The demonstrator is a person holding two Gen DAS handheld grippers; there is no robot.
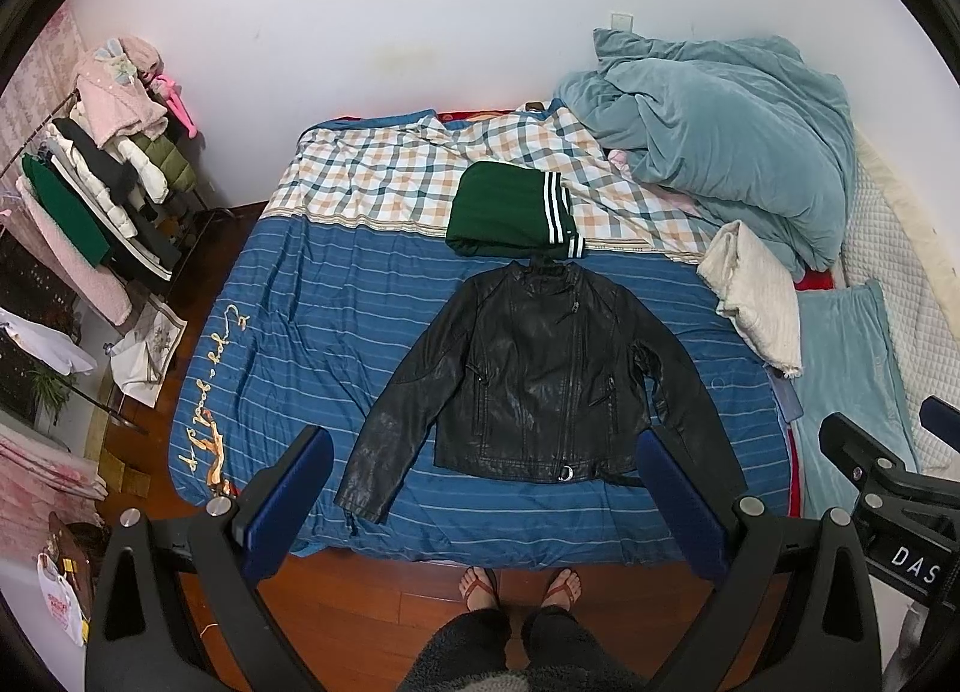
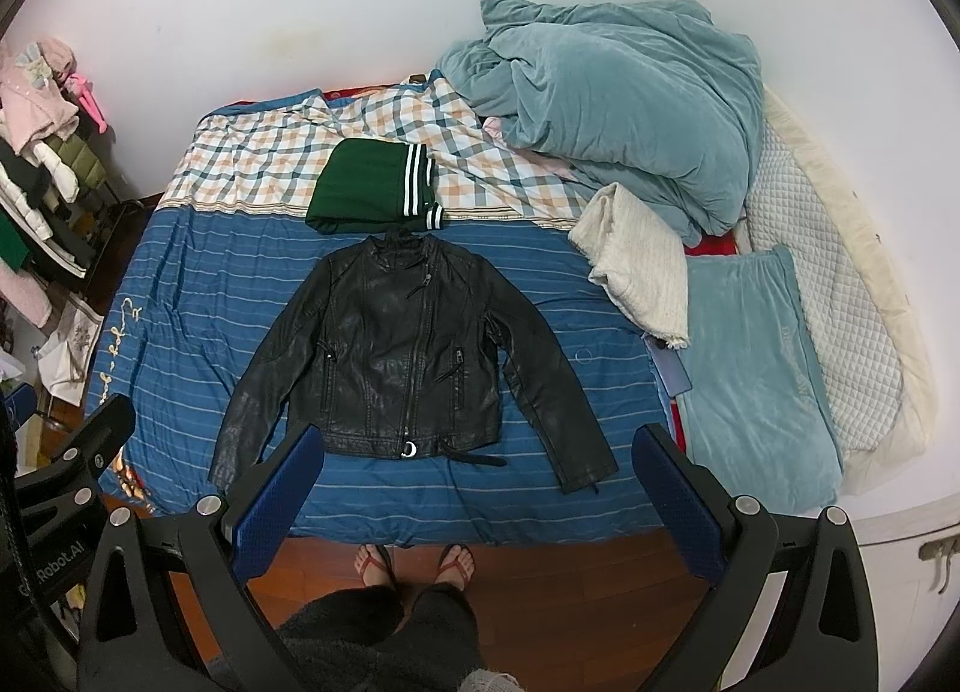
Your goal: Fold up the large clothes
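A black leather jacket (image 1: 528, 374) lies flat, front up and zipped, on the blue striped bed sheet (image 1: 312, 320), sleeves spread down and outward. It also shows in the right wrist view (image 2: 396, 356). My left gripper (image 1: 483, 452) is open and empty, held high above the bed's near edge. My right gripper (image 2: 480, 452) is open and empty too, at similar height. A folded green garment with white-striped cuffs (image 1: 510, 212) lies just beyond the jacket's collar; it also shows in the right wrist view (image 2: 372, 188).
A teal duvet (image 1: 720, 134) is heaped at the back right, with a cream knit cloth (image 1: 756, 296) beside it. A clothes rack (image 1: 96, 170) stands at the left. The person's feet (image 1: 519, 587) stand on the wooden floor at the bed's edge.
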